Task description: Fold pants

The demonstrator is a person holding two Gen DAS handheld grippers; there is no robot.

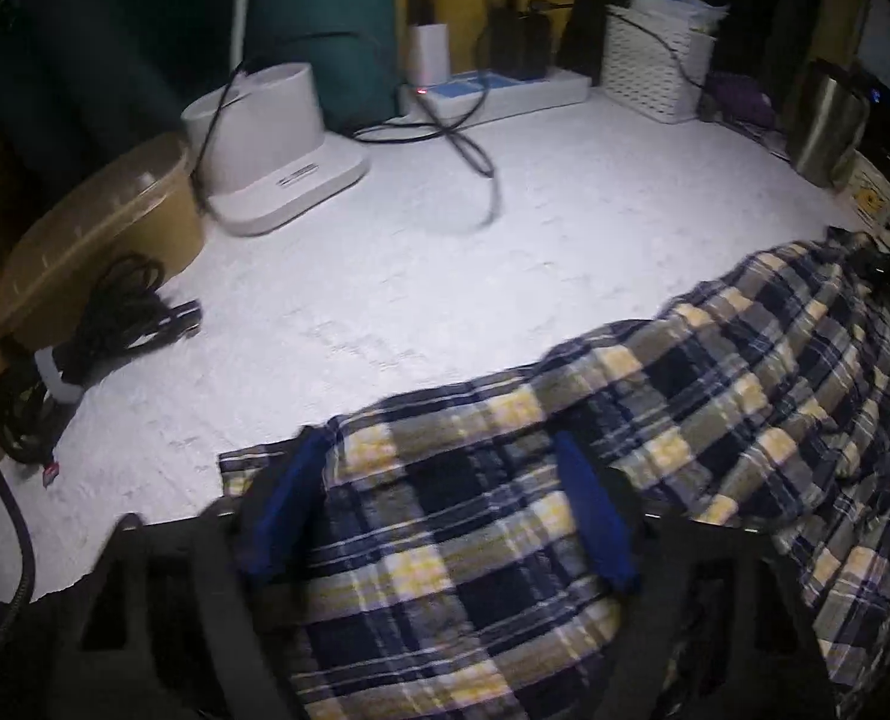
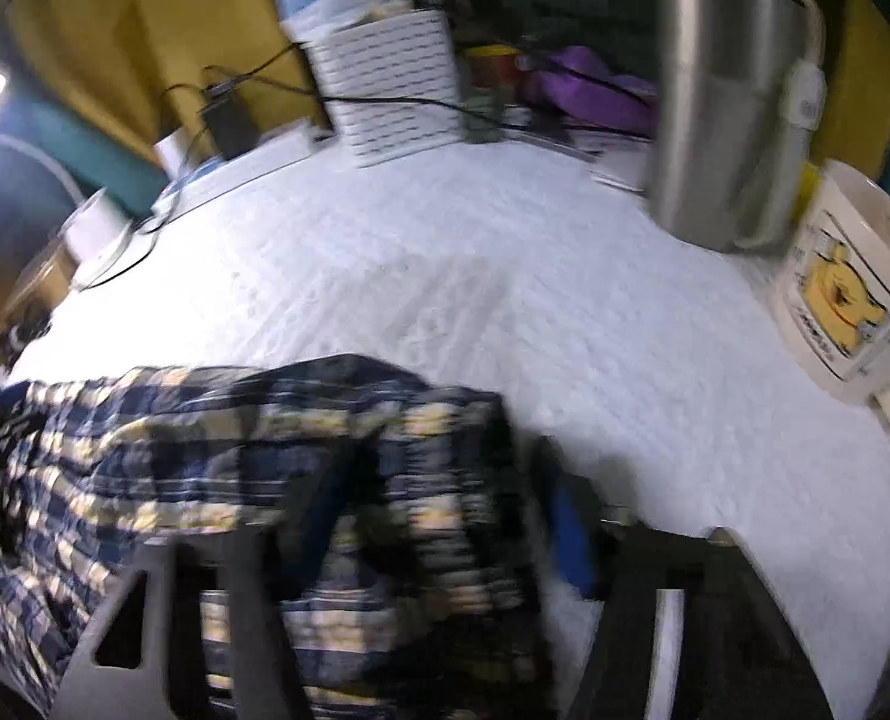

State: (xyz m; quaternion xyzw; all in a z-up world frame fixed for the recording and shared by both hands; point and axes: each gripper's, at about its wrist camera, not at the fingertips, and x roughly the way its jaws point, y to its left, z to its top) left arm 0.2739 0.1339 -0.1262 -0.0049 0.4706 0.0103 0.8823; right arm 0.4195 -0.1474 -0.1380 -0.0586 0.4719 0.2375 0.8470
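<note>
The plaid pants (image 1: 655, 408), navy, yellow and grey, lie bunched along the near edge of the white table (image 1: 445, 252). My left gripper (image 1: 445, 468) is open, its blue-padded fingers (image 1: 595, 516) spread wide over the left end of the fabric, which lies between them. In the right wrist view the pants (image 2: 175, 438) lie at lower left, blurred. My right gripper (image 2: 439, 480) is open, its fingers standing either side of the fabric's right end.
At the left are a tan lidded bowl (image 1: 97, 228), coiled black cables (image 1: 85, 348) and a white holder (image 1: 277, 144). A power strip (image 1: 493, 90) and white basket (image 1: 655, 66) stand at the back. A steel kettle (image 2: 727, 96) and Pooh mug (image 2: 847, 282) stand right.
</note>
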